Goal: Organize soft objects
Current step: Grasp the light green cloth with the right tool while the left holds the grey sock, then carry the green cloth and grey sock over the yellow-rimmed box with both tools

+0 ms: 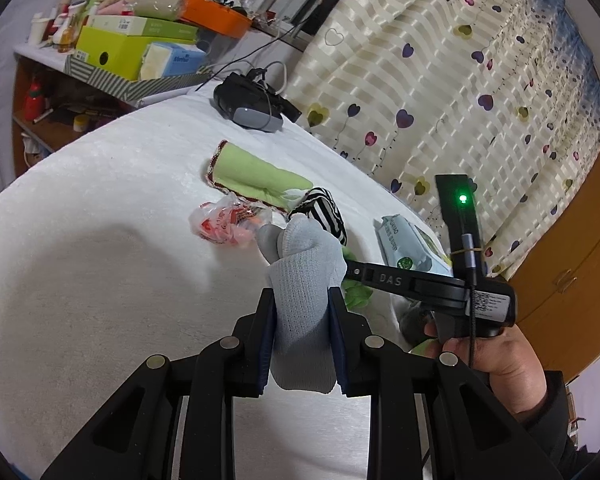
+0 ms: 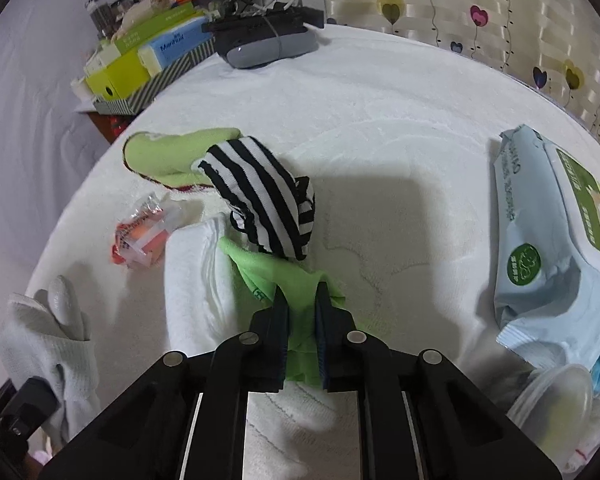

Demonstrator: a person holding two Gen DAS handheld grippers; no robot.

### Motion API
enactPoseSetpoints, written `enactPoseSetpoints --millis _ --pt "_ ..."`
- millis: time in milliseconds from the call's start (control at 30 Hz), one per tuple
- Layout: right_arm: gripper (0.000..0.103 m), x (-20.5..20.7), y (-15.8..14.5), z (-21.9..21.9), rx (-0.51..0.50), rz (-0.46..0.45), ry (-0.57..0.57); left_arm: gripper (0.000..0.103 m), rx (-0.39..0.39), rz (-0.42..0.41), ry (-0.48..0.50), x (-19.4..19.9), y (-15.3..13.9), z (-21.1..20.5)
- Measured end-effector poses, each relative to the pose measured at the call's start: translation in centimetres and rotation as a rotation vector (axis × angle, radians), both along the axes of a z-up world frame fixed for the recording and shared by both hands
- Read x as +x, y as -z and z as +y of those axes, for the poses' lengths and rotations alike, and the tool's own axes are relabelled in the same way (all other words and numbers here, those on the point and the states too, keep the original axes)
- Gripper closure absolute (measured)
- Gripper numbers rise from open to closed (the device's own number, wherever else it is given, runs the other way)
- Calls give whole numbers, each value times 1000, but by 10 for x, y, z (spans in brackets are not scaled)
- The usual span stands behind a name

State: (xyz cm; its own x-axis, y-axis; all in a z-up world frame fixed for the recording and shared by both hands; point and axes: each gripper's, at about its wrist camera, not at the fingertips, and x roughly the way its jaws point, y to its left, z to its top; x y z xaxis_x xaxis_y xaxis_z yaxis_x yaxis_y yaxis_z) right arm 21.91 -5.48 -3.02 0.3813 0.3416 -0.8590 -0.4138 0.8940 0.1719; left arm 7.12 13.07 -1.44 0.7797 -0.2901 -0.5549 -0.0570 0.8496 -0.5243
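Observation:
My left gripper (image 1: pixel 302 300) is shut on a grey knit work glove (image 1: pixel 304 276) and holds it above the white bed cover; the glove also shows at the lower left of the right wrist view (image 2: pixel 48 332). My right gripper (image 2: pixel 302 296) is shut on a bright green cloth (image 2: pixel 276 276) that lies by a folded white cloth (image 2: pixel 192 280). A black-and-white striped sock (image 2: pixel 260 196) lies just beyond the green cloth, partly over a light green towel (image 2: pixel 168 152). The towel (image 1: pixel 256 178) and sock (image 1: pixel 324 210) also show in the left wrist view.
A red-and-clear plastic packet (image 2: pixel 140 228) lies left of the cloths. A blue wet-wipes pack (image 2: pixel 548 240) sits at the right. A grey headset (image 2: pixel 268 46) with cables lies at the bed's far end. Cluttered boxes (image 1: pixel 136 48) stand on a side shelf; a heart-print curtain (image 1: pixel 440 80) hangs behind.

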Motion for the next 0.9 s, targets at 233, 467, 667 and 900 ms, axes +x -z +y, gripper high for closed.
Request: enactPoseSetpoints --millis 233,467,667,900 --pt "93 -24 -27 -10 35 -72 -36 80 14 -10 10 -3 -8 -9" --pt "93 -56 -52 -33 121 -139 -59 80 52 -38 23 -13 -23 -27" --pt "93 -84 -77 -59 203 -210 -67 80 87 -52 33 -21 -35 -46" --pt "93 -106 -96 -87 246 -265 -58 80 118 -84 72 -28 -52 -74"
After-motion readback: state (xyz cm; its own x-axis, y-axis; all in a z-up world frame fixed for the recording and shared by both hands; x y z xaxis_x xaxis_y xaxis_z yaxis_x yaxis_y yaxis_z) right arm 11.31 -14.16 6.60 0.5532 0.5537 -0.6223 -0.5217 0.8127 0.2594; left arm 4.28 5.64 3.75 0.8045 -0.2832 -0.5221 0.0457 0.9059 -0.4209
